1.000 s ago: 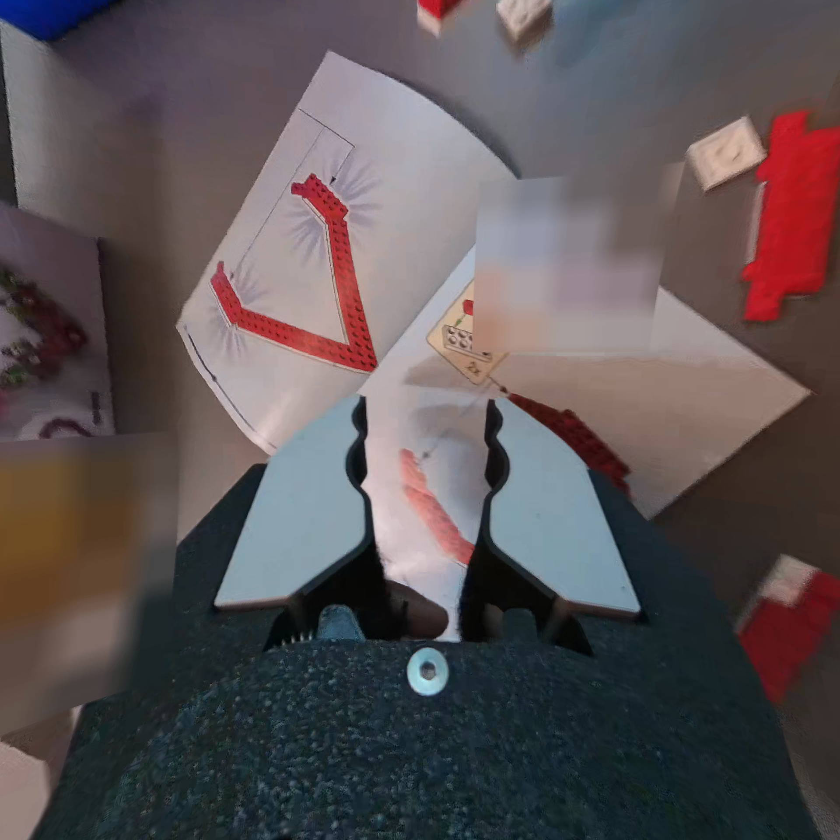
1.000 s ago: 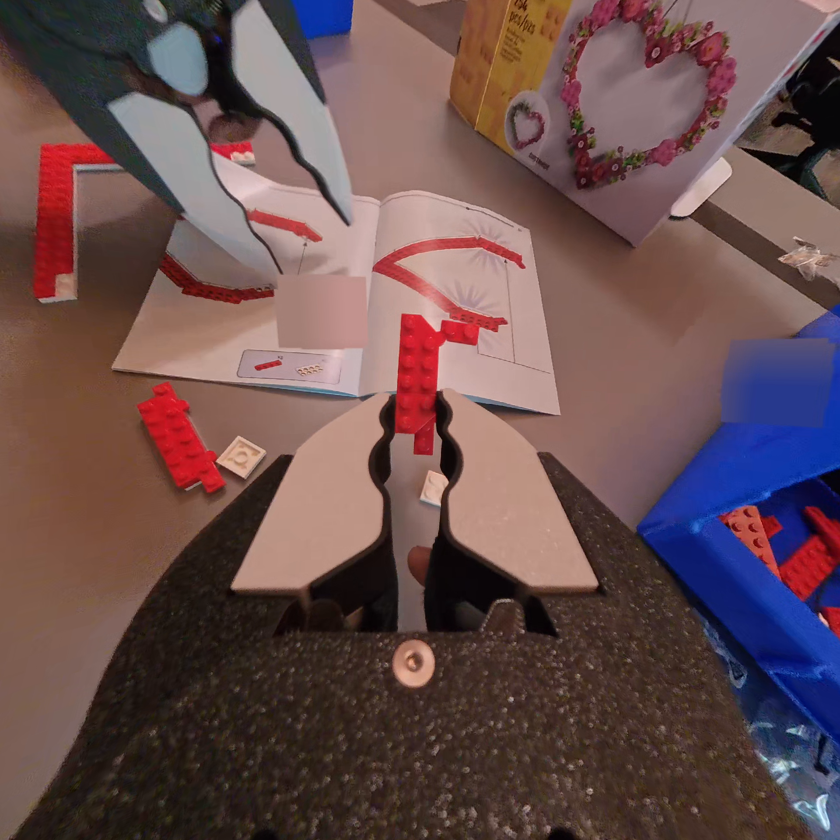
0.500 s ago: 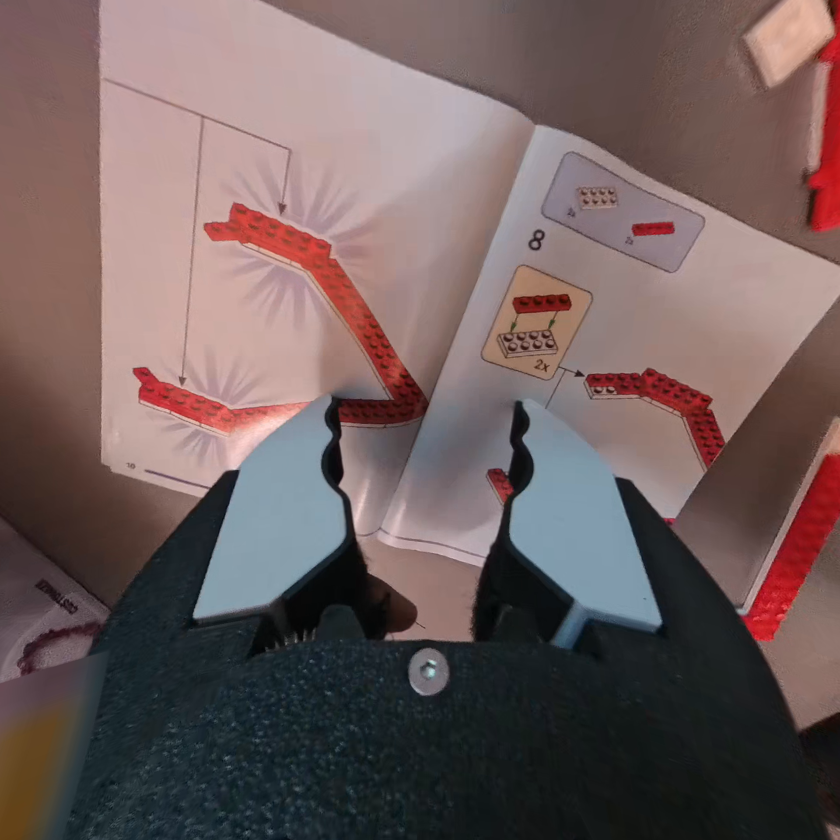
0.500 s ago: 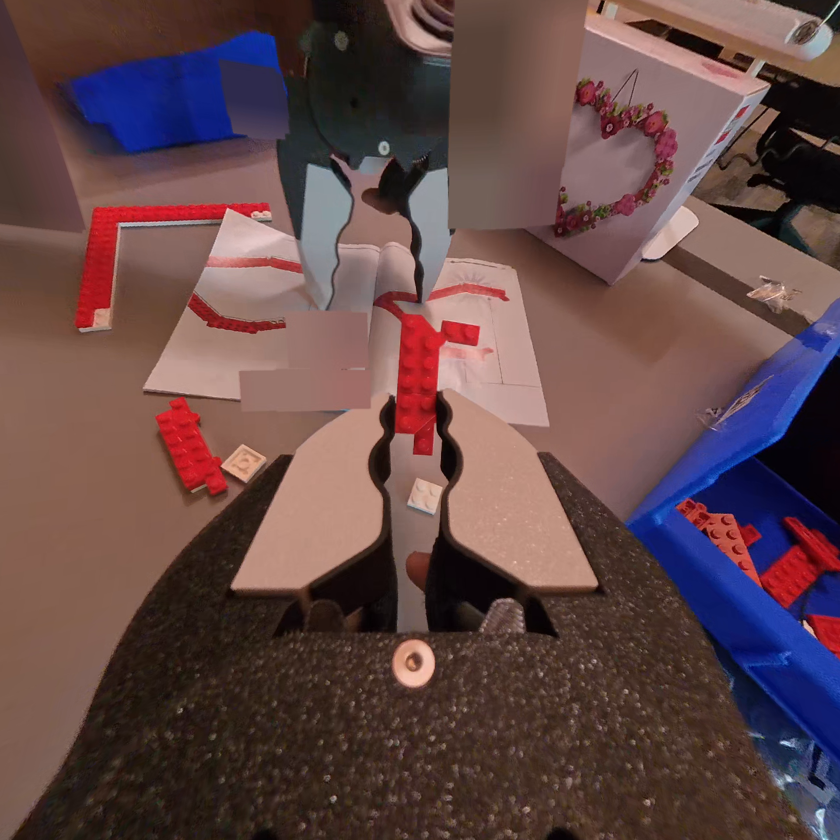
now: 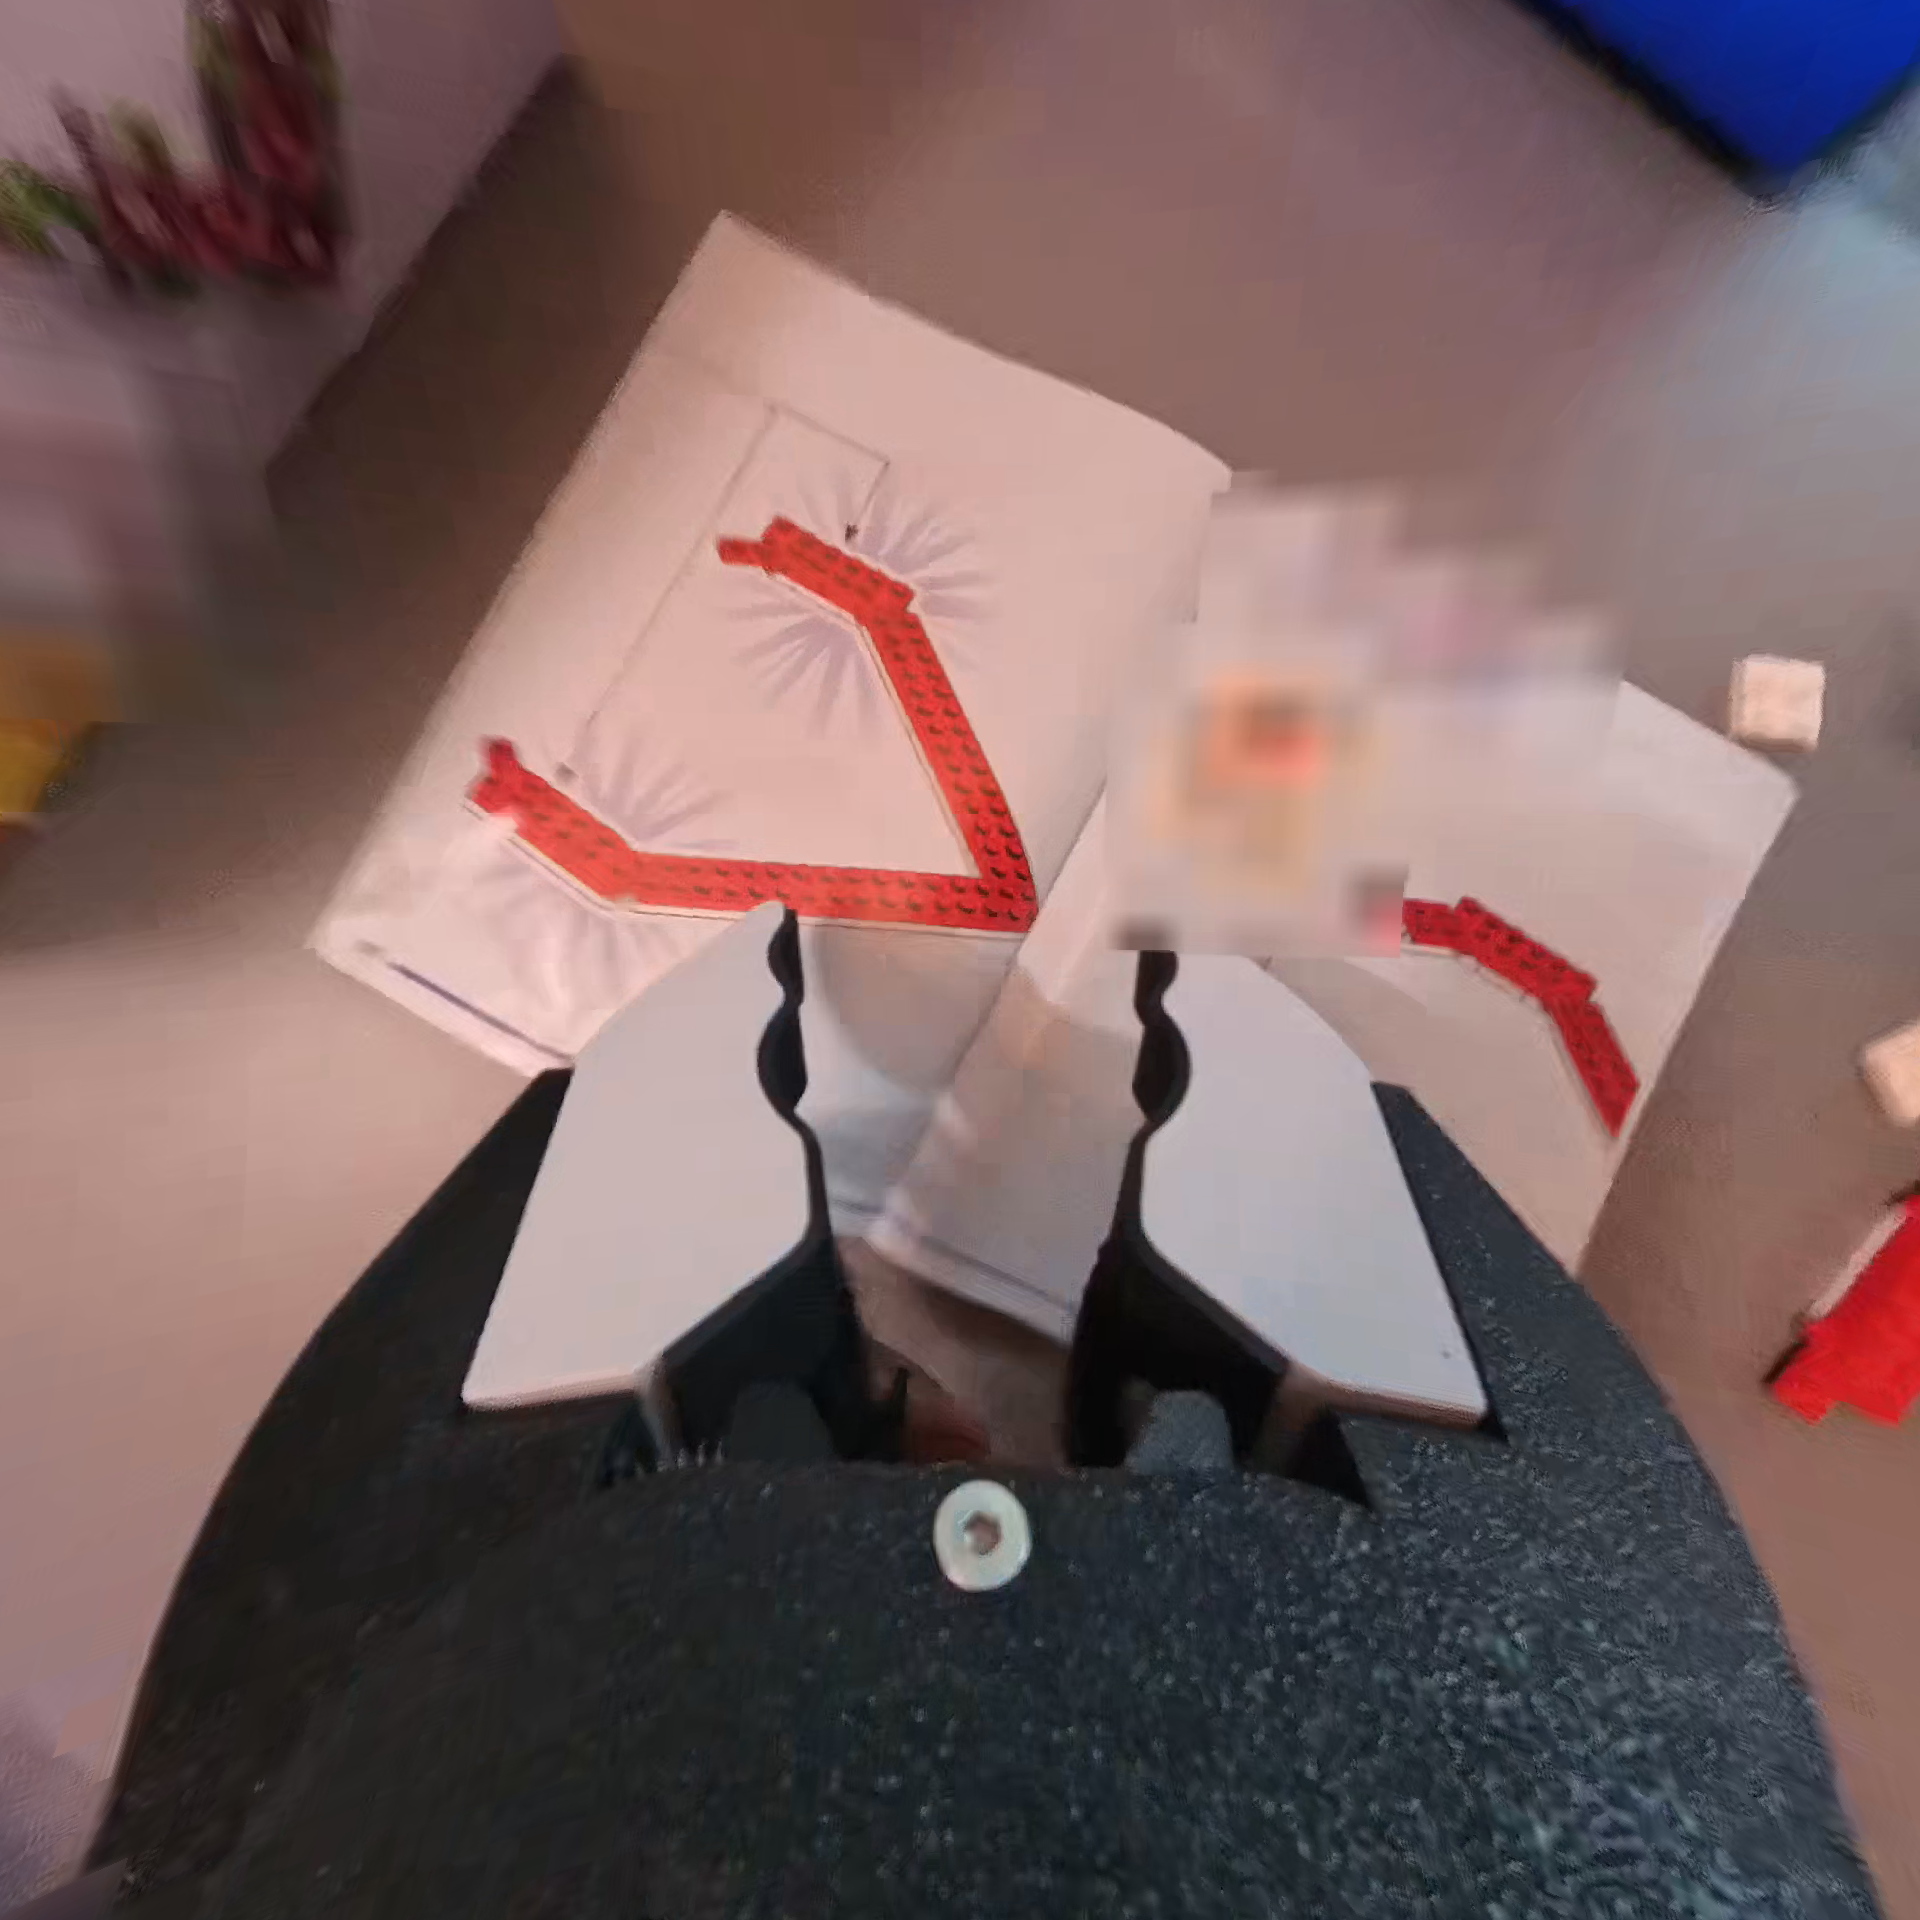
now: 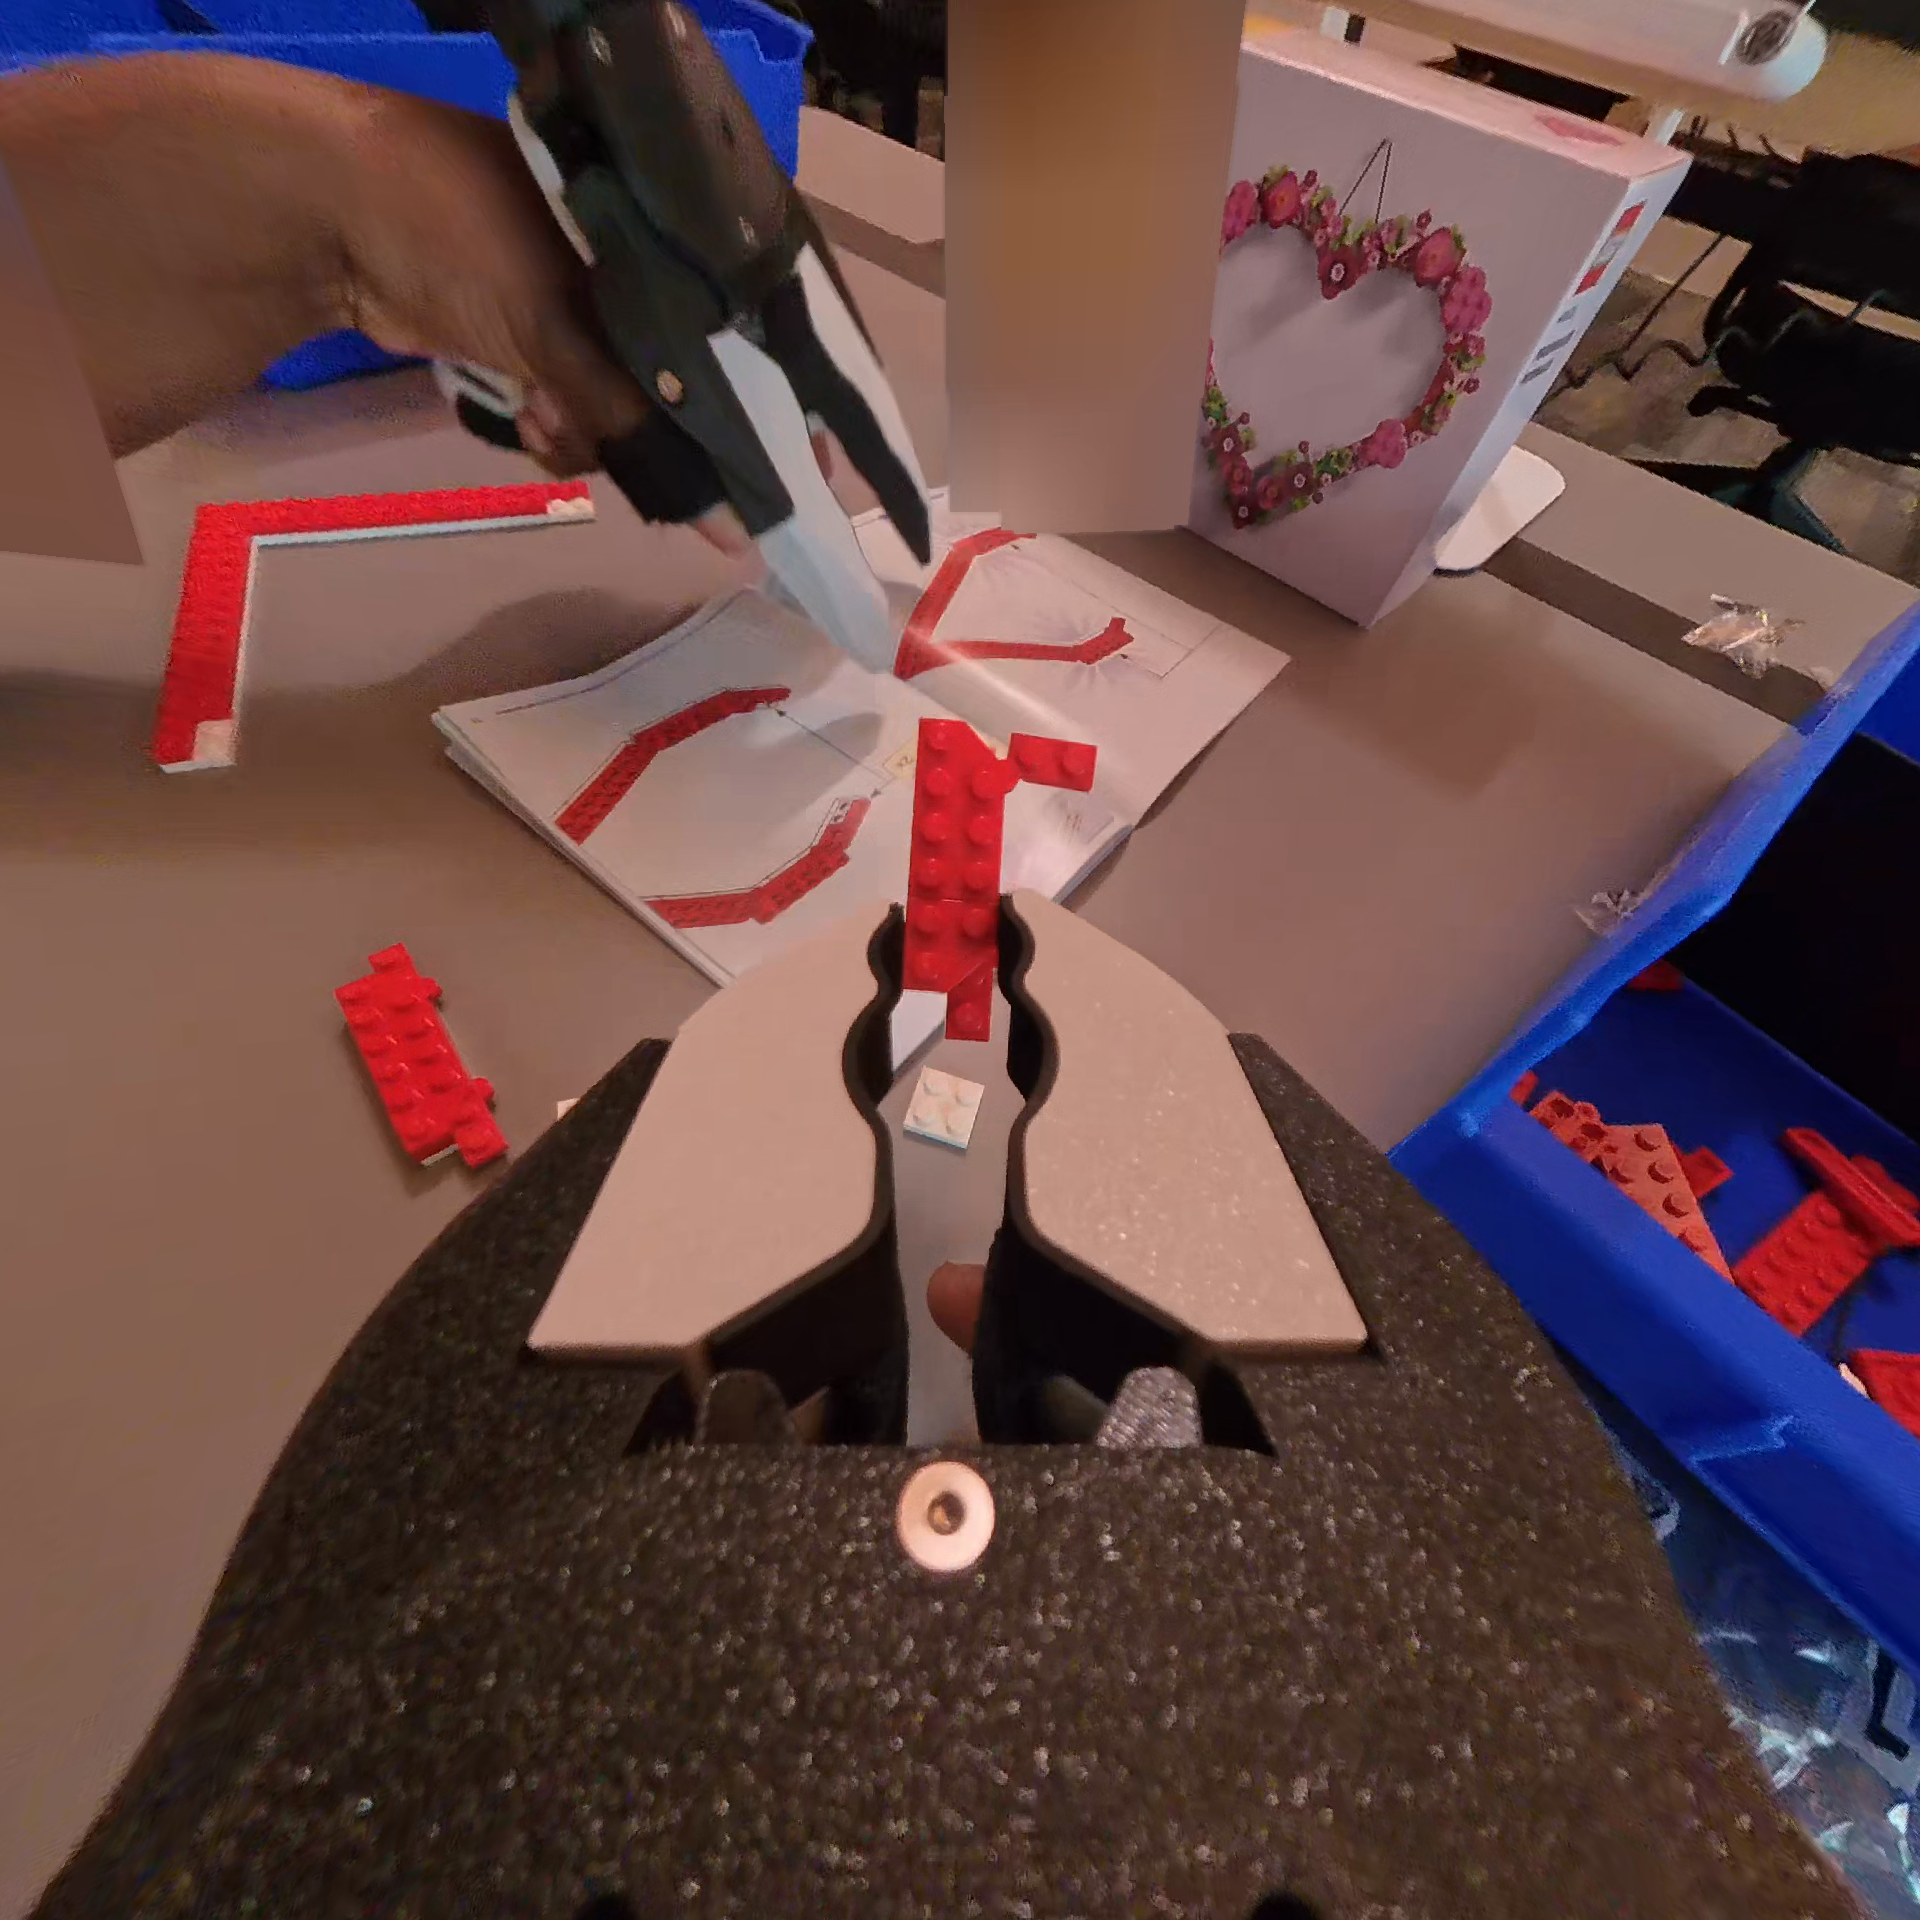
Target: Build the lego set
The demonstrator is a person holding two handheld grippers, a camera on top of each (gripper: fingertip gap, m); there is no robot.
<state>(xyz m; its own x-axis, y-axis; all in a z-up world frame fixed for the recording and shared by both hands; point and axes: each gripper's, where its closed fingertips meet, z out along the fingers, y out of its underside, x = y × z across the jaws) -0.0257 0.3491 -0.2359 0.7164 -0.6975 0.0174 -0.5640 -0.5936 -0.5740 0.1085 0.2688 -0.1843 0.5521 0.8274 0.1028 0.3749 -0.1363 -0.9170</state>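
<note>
Here, nearest the right wrist camera, the right gripper [image 6: 948, 940] is clamped on a red plate assembly [image 6: 961, 852] that stands up from between its tips, with a short red plate jutting sideways at its top. Just below the tips a small white square plate [image 6: 943, 1108] lies on the grey table [image 6: 260, 831], and to the left a short red brick strip [image 6: 421, 1058] lies flat. To the right, a blue bin [image 6: 1621, 1226] holds more red pieces.

Beyond these, the open instruction booklet [image 6: 727, 769] lies on the table. The left gripper [image 6: 888, 597], held in a person's hand [image 6: 343, 249], points down at the booklet's centre fold, its jaws apart and empty; in the left wrist view the left gripper [image 5: 961, 935] hovers over the booklet [image 5: 831, 499] with a clear gap between its fingers.

Farther left lies a red L-shaped frame section [image 6: 229, 582]. At the back stands the set's box [image 6: 1382, 343] with a flower heart.
</note>
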